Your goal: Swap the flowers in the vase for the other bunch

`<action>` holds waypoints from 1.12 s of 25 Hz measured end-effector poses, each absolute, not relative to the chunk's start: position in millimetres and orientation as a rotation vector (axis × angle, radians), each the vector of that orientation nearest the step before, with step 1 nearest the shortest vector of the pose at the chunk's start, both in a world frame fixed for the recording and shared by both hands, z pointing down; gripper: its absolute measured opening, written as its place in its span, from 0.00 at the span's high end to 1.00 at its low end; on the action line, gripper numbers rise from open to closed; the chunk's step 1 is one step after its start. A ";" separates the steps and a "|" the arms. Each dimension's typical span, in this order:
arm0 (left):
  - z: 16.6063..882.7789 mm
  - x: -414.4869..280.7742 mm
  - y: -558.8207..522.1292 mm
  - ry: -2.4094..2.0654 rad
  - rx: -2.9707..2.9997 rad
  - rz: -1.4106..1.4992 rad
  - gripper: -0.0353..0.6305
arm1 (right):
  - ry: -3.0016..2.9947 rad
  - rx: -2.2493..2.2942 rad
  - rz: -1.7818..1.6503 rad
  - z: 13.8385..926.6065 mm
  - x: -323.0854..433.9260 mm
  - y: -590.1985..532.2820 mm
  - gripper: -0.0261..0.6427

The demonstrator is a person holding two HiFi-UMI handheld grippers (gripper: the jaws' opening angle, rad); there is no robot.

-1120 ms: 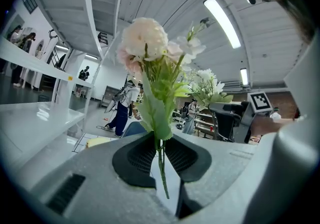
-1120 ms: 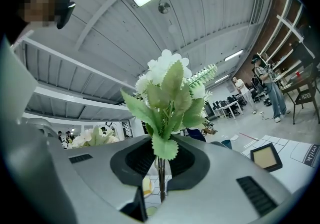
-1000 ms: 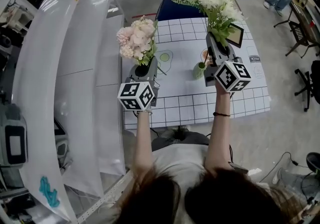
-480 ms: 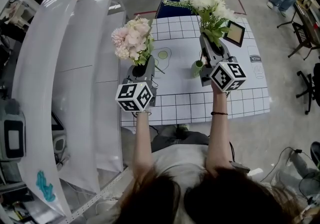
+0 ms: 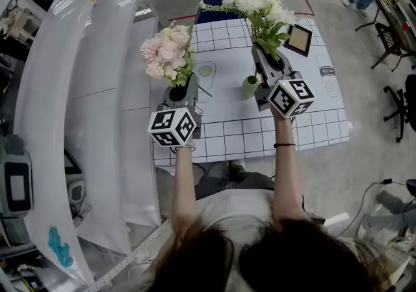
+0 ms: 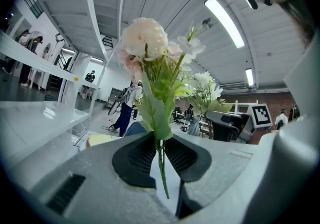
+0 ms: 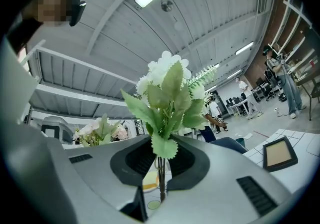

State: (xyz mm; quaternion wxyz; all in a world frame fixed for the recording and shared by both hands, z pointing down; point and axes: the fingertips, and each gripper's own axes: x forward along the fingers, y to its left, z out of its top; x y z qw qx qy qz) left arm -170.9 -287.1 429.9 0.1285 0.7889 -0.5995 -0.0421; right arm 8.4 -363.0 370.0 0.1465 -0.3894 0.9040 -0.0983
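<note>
Left hand-held gripper [image 6: 161,154]: pinching the stems of the pink bunch [image 5: 168,54], held upright.
Right hand-held gripper [image 7: 159,167]: pinching the white bunch [image 5: 257,4] by its stems.
Vase [image 5: 251,86]: green, on the worktop [image 5: 229,133], just beside the right gripper; looks empty.
Change: almost none; both bunches stay aloft.
Meaning: the old bunch seems out, the new one not yet in.
</note>
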 end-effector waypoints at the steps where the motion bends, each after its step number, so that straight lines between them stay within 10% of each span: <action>1: 430.6 -169.3 -287.2 -1.740 2.295 -0.123 0.86 | 2.593 -1.119 -0.281 370.8 10.1 -362.4 0.88; 28: 432.8 -160.8 -284.5 -1.751 2.270 -0.150 0.86 | 2.713 -1.073 -0.287 411.7 4.2 -347.6 0.88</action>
